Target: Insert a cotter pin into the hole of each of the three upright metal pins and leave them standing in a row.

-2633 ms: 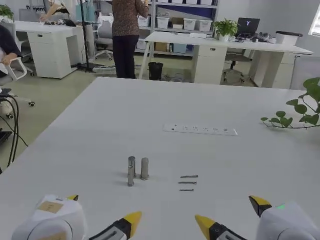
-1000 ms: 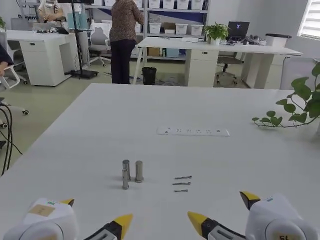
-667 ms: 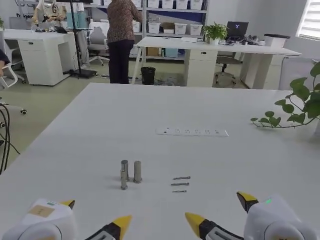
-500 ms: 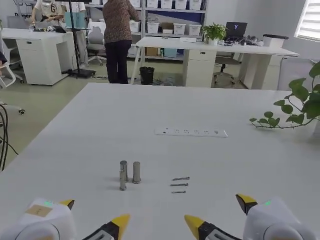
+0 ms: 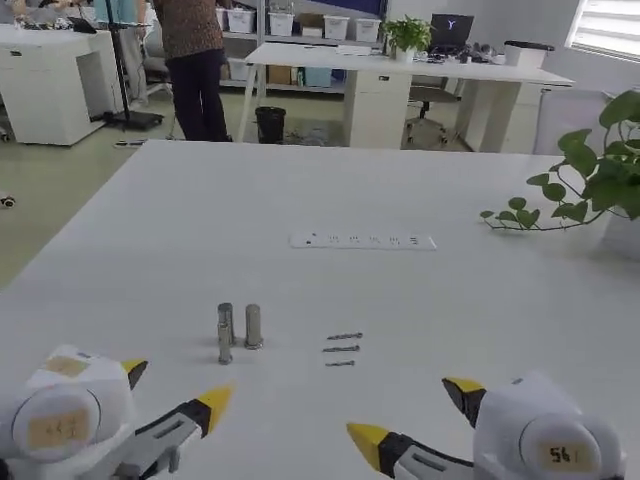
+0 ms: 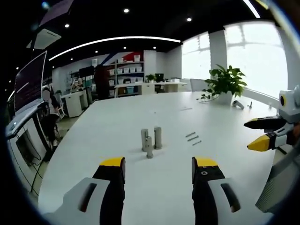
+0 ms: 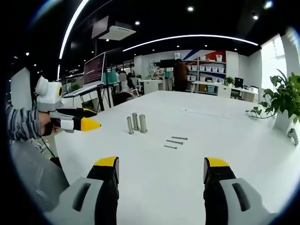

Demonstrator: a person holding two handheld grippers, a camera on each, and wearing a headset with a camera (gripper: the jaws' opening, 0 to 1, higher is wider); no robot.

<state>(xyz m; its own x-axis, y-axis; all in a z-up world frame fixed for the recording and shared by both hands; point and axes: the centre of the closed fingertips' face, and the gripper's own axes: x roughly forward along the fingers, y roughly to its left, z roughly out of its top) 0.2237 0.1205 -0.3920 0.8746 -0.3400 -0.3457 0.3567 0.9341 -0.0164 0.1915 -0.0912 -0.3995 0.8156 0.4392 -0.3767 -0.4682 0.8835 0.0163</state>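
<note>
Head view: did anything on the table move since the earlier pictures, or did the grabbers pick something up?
Nothing was moved, picked up or let go. The camera shifted, so the whole picture slid. The three metal pins stand bunched together as before, the three cotter pins lie beside them, and the left gripper and right gripper stay open and empty near the front of the table.

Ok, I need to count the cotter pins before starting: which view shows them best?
The head view: it looks down on the cotter pins, three lying apart. The right gripper view shows them at a flatter angle; the left gripper view shows them small and bunched together.
</note>
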